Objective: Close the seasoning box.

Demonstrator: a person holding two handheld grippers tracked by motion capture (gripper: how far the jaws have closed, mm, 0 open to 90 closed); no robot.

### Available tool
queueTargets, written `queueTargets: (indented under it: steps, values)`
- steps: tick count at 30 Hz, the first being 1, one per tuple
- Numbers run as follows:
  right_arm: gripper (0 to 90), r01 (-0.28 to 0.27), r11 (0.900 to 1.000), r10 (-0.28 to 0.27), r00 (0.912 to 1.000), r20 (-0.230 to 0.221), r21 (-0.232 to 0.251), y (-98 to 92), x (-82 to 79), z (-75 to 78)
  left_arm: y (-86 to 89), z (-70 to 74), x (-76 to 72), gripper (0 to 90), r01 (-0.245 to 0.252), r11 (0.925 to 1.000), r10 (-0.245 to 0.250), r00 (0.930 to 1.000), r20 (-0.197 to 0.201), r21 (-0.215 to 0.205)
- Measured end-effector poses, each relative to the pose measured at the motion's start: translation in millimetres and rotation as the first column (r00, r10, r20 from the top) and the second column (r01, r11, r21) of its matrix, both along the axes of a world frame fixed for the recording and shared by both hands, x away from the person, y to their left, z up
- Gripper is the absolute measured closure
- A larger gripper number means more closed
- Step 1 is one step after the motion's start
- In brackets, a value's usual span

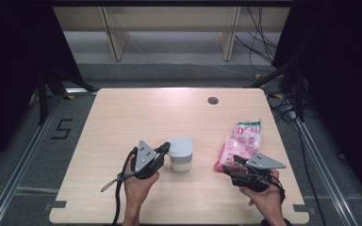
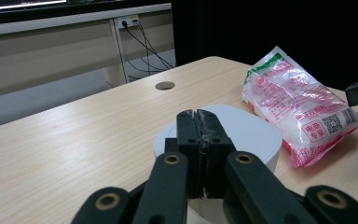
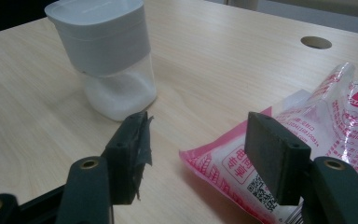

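A white lidded container (image 1: 181, 153) with white powder in its clear lower part (image 3: 116, 95) stands on the table near its front middle. My left gripper (image 1: 166, 148) is shut with nothing between its pads, and its tips (image 2: 197, 114) sit at the container's lid (image 2: 247, 133) on its left side. A pink and clear bag (image 1: 242, 141) of white grains lies to the right. My right gripper (image 1: 231, 162) is open at the bag's near corner (image 3: 223, 168), which lies low between the jaws without touching the pads (image 3: 270, 154).
The light wooden table (image 1: 146, 108) has a round cable hole (image 1: 212, 100) near its far edge. Cables (image 1: 259, 47) trail on the floor behind the table at the right. Metal rails (image 1: 23, 160) run along both sides.
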State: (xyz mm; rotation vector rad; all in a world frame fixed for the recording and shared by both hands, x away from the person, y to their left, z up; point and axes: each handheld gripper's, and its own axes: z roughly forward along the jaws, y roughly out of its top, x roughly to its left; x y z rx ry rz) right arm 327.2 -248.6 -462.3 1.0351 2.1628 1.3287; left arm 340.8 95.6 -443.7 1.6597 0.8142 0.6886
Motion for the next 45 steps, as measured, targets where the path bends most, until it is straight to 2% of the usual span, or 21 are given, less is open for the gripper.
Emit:
queueTargets:
  steps: [3, 5, 6, 12, 13, 15, 18, 19, 20, 24, 25, 32, 34, 42, 45]
  values:
    - [41.0, 0.002, 1.0, -0.002, 1.0, -0.001, 0.002, 0.0, 0.0, -0.2, 3.5, 1.3, -1.1, 82.9, 0.001, 1.0, -0.001, 1.0, 0.001, 0.0]
    - [41.1, 0.001, 1.0, -0.001, 1.0, 0.001, -0.001, -0.2, 0.3, -0.5, 6.8, 2.1, -1.6, 79.1, 0.008, 0.9997, -0.008, 1.0, -0.005, -0.023]
    - [41.1, 0.004, 1.0, -0.004, 1.0, 0.008, -0.008, -0.4, 0.6, -0.7, 8.0, 2.8, -2.3, 77.6, 0.005, 0.9998, -0.005, 1.0, -0.006, -0.02]
    - [41.0, 0.006, 1.0, -0.006, 0.9998, -0.021, 0.002, 0.8, -0.9, -0.6, 16.9, 3.6, -4.6, 64.8, 0.006, 0.9991, -0.006, 0.9999, -0.015, -0.042]
    - [41.1, 0.01, 1.0, -0.01, 0.9999, -0.012, 0.002, 1.0, -0.4, -1.4, 17.7, 2.8, -4.7, 63.4, 0.004, 0.9988, -0.005, 0.9999, -0.014, -0.049]
    - [41.0, 0.007, 1.0, -0.007, 1.0, -0.007, -0.008, 0.8, -0.2, -1.8, 19.8, 2.2, -6.6, 59.4, 0.002, 0.9996, -0.003, 0.9998, -0.02, -0.029]
    - [41.1, 0.005, 1.0, -0.005, 0.9999, -0.015, 0.007, 2.1, -0.6, -1.9, 21.1, -0.2, -8.1, 56.3, 0.005, 0.9993, -0.006, 0.9998, -0.021, -0.037]
    - [41.1, 0.002, 1.0, -0.002, 1.0, -0.008, 0.001, 1.7, 0.0, -1.8, 21.3, -1.3, -8.2, 54.9, 0.007, 0.9993, -0.008, 0.9997, -0.024, -0.036]
    - [41.1, 0.002, 1.0, -0.002, 0.9998, -0.02, -0.005, 1.5, -0.6, -1.5, 20.9, -1.8, -8.8, 53.8, 0.004, 0.9993, -0.005, 0.9996, -0.029, -0.038]
    - [41.0, 0.002, 1.0, -0.002, 0.9998, -0.02, -0.004, 1.8, -0.7, -1.5, 21.3, -4.1, -10.0, 50.1, 0.005, 0.9993, -0.006, 0.9995, -0.032, -0.037]
    - [41.1, -0.005, 1.0, 0.005, 0.9999, -0.009, -0.007, 0.9, 0.5, -1.3, 21.8, -4.7, -10.6, 49.7, 0.006, 0.9995, -0.007, 0.9994, -0.034, -0.031]
    - [41.0, 0.0, 1.0, 0.0, 1.0, -0.003, -0.002, 1.0, 0.8, -1.8, 24.3, -10.9, -9.1, 43.5, 0.0, 0.9988, -0.002, 0.9989, -0.047, -0.049]
    - [41.0, -0.006, 1.0, 0.006, 1.0, -0.006, -0.015, 0.5, 0.8, -1.5, 25.0, -12.1, -10.3, 42.5, -0.005, 0.9991, 0.003, 0.9984, -0.057, -0.041]
    - [40.5, -0.009, 1.0, 0.009, 0.9999, -0.005, -0.001, 1.5, 0.8, -1.9, 25.9, -16.4, -13.1, 38.1, 0.007, 0.9995, -0.009, 0.9983, -0.058, -0.031]
    - [39.9, -0.011, 1.0, 0.011, 0.9999, 0.001, -0.003, 2.1, -0.4, -1.3, 24.7, -18.6, -15.4, 36.9, -0.002, 0.9998, 0.001, 0.9981, -0.062, -0.022]
